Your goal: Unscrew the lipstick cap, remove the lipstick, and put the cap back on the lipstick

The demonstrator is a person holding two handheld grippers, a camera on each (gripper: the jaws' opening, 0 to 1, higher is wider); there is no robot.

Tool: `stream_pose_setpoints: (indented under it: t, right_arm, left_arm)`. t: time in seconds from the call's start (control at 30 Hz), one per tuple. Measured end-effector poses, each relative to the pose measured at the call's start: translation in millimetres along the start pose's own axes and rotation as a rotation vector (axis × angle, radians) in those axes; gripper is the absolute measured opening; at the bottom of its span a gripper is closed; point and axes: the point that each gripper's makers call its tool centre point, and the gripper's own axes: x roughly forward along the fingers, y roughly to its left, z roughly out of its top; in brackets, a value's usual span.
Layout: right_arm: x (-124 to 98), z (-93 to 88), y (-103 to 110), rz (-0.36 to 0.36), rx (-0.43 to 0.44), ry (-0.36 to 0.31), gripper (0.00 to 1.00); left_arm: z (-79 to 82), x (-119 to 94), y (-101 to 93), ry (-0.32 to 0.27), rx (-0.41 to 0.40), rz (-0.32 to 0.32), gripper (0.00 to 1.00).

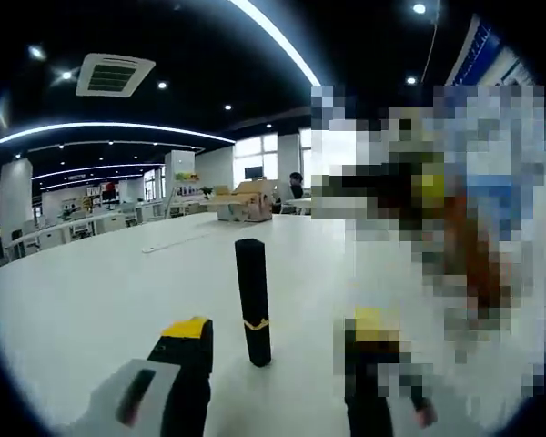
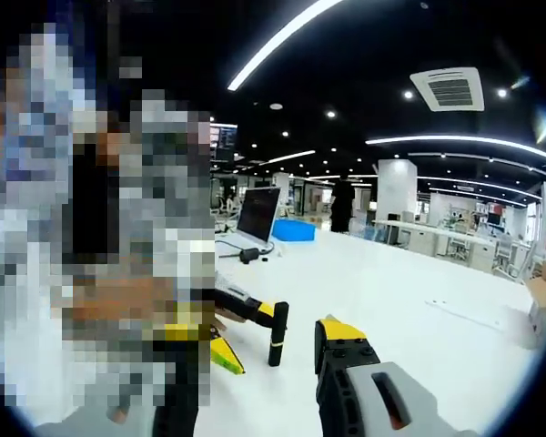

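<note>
A: What's the biggest thing here?

B: The white table (image 1: 91, 291), wide and glossy, running back into an open office with desks. In the right gripper view the same white surface carries an open laptop (image 2: 257, 215) and a blue tray (image 2: 294, 230) far back, near a person standing in dark clothes (image 2: 343, 205).

A: And the lipstick?

B: The lipstick (image 1: 253, 302) stands upright on the table, a black tube with a thin gold band low on its body, cap on. In the left gripper view it sits just ahead of the jaws, closer to the left one.

A: Is the left gripper (image 1: 278, 341) holding it?

B: No. Its yellow-tipped black jaws stand wide apart, with nothing between them; the tube is free of both.

A: The right gripper (image 2: 255, 346)?

B: One yellow-tipped jaw is plain, the other lies behind the mosaic patch, so I cannot tell how far it is open. The lipstick appears there too, upright near the left gripper's reaching jaw.
</note>
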Motion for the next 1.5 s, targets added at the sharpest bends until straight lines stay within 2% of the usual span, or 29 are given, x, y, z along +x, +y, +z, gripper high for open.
stream_pose_setpoints:
  t: [0.17, 0.5, 0.63, 0.73, 1.5]
  right_arm:
    - [-0.7, 0.2, 0.6, 0.0, -0.004, 0.0, 0.47]
    - [1.5, -1.0, 0.5, 0.006, 0.0, 0.001, 0.47]
    - [0.1, 0.1, 0.6, 0.003, -0.005, -0.002, 0.47]
    - [0.0, 0.1, -0.2, 0.001, -0.002, -0.002, 0.47]
    - [1.0, -2.6, 0.3, 0.001, -0.004, 0.007, 0.47]
  left_arm:
    - [-7.5, 5.3, -4.3, 0.021, 0.002, 0.003, 0.58]
    - [-9.7, 5.2, -8.8, 0.026, 0.01, 0.039, 0.51]
    - [-13.3, 6.9, -10.8, 0.046, 0.035, 0.045, 0.49]
    - [-14.5, 7.3, -5.5, 0.051, 0.035, 0.048, 0.46]
    - [-19.8, 9.7, -8.4, 0.076, 0.065, 0.037, 0.29]
